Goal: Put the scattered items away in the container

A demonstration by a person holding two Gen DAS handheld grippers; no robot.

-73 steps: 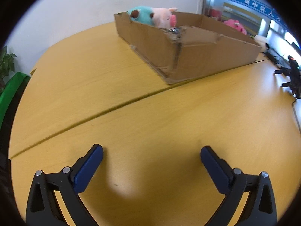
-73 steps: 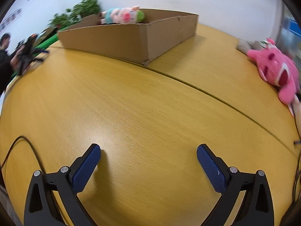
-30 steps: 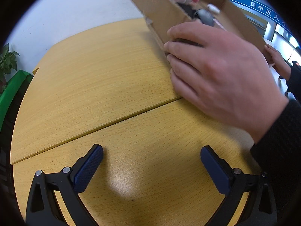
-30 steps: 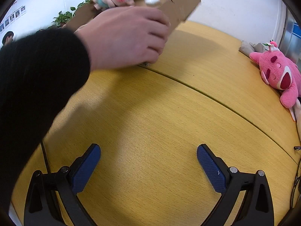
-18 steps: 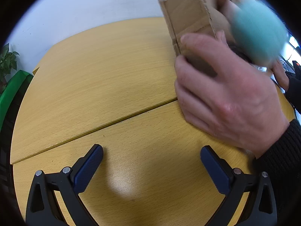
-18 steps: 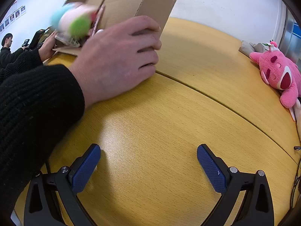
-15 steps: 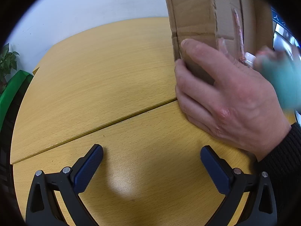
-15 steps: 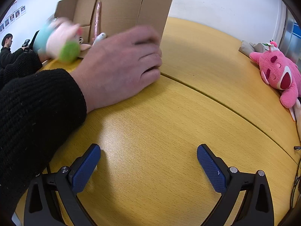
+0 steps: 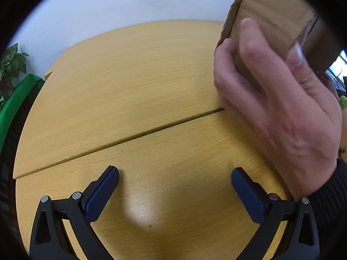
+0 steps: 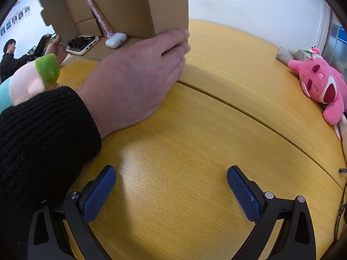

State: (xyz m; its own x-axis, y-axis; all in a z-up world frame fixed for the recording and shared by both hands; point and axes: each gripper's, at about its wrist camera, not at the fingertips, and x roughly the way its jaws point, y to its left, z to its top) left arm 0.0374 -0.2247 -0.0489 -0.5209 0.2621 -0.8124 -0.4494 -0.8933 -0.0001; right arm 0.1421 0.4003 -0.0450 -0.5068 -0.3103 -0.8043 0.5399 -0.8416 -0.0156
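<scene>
A person's hand point(image 9: 279, 108) tips the cardboard box point(image 9: 273, 8) up on its side over the yellow table. In the right wrist view the box point(image 10: 121, 2) stands on edge with its open side showing, the hand point(image 10: 134, 80) gripping its near corner. A phone point(image 10: 82, 45), a white earbud case point(image 10: 116, 40) and a pink stick point(image 10: 98, 15) lie at the box's lower wall. A plush pig with a green ear point(image 10: 32, 80) lies on the table at the left. My left gripper point(image 9: 174, 186) and right gripper point(image 10: 171, 184) both stand open and empty, low over the table.
A pink plush toy point(image 10: 321, 86) lies at the table's right edge beside a grey cloth point(image 10: 290, 54). A second hand point(image 10: 54, 49) holds the box's far end. Another person point(image 10: 9, 58) sits far left. A green plant point(image 9: 10, 65) stands beyond the table's left side.
The hand lifted the box from flat to standing on its side. The plush pig tumbled out onto the table and the small items slid down. Both grippers stayed still.
</scene>
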